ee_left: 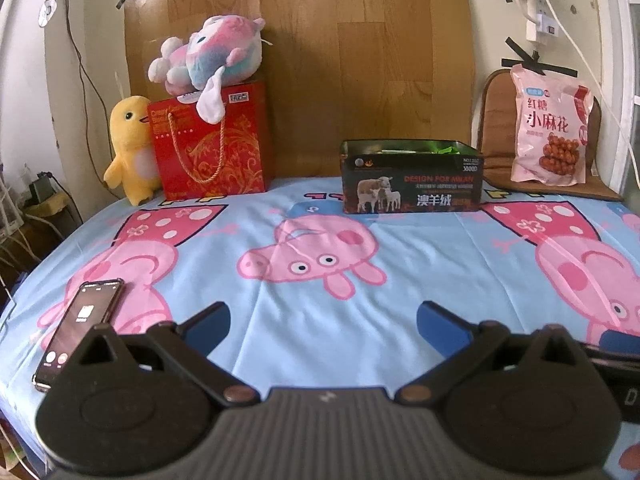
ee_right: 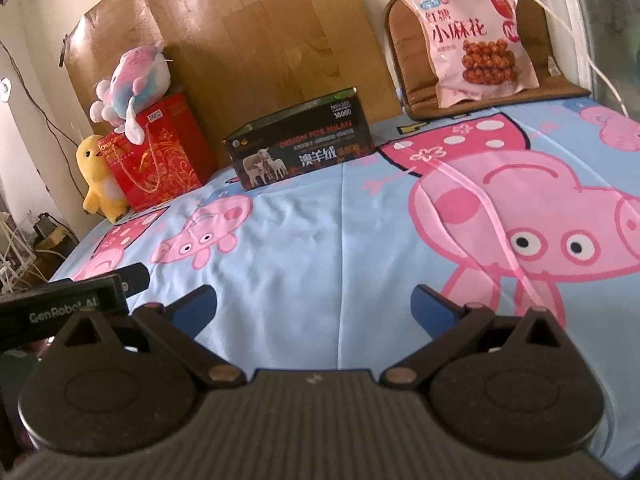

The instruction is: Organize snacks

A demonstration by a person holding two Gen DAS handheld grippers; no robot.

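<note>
A pink snack bag [ee_left: 551,130] leans upright on a brown cushion at the far right; it also shows in the right wrist view [ee_right: 468,36]. A dark open tin box [ee_left: 412,178] with green items inside stands at the back of the bed, also in the right wrist view [ee_right: 304,146]. My left gripper [ee_left: 323,326] is open and empty, low over the blue sheet at the near edge. My right gripper [ee_right: 314,308] is open and empty, also near the front. The left gripper's body shows at the left of the right wrist view [ee_right: 72,300].
A red gift bag [ee_left: 210,146] with a pink plush toy [ee_left: 210,56] on top and a yellow duck plush [ee_left: 130,148] stand at the back left. A phone [ee_left: 80,330] lies on the sheet near left. A brown cushion [ee_left: 500,152] is at the right.
</note>
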